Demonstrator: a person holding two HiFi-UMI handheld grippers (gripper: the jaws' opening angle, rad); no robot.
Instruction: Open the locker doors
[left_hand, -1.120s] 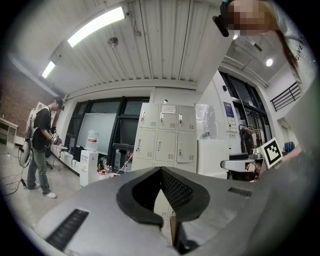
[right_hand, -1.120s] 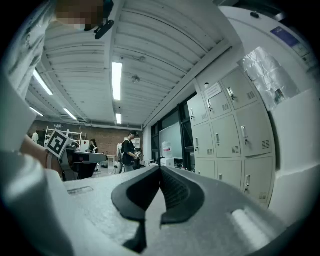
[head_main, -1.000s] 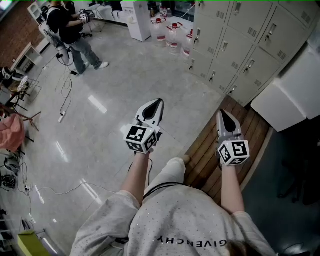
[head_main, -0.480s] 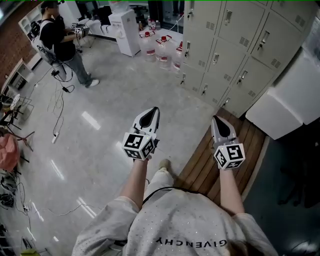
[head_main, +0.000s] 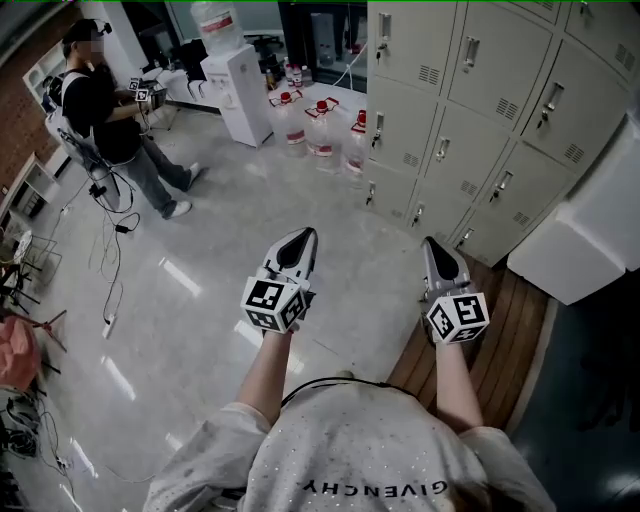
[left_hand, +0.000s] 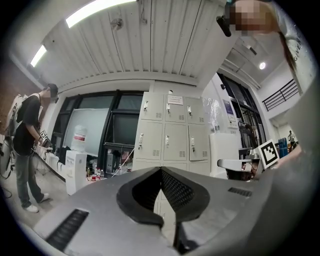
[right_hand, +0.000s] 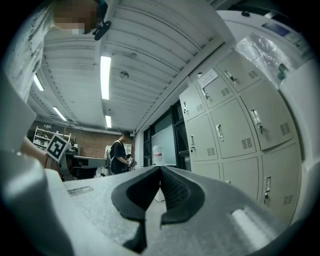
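Speckled grey T-shirt (head_main: 350, 445), dark lettering (head_main: 385, 487), pale grey left gripper (head_main: 305, 233), right gripper (head_main: 430, 242), black jaws, 2 marker cubes (head_main: 272, 303)

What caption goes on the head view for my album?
Left gripper and right gripper, both shut, point toward closed lockers.

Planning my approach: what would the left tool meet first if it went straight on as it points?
Probably a lower door of the lockers, dead ahead of the left tool; nothing shows between, though depth is unclear.
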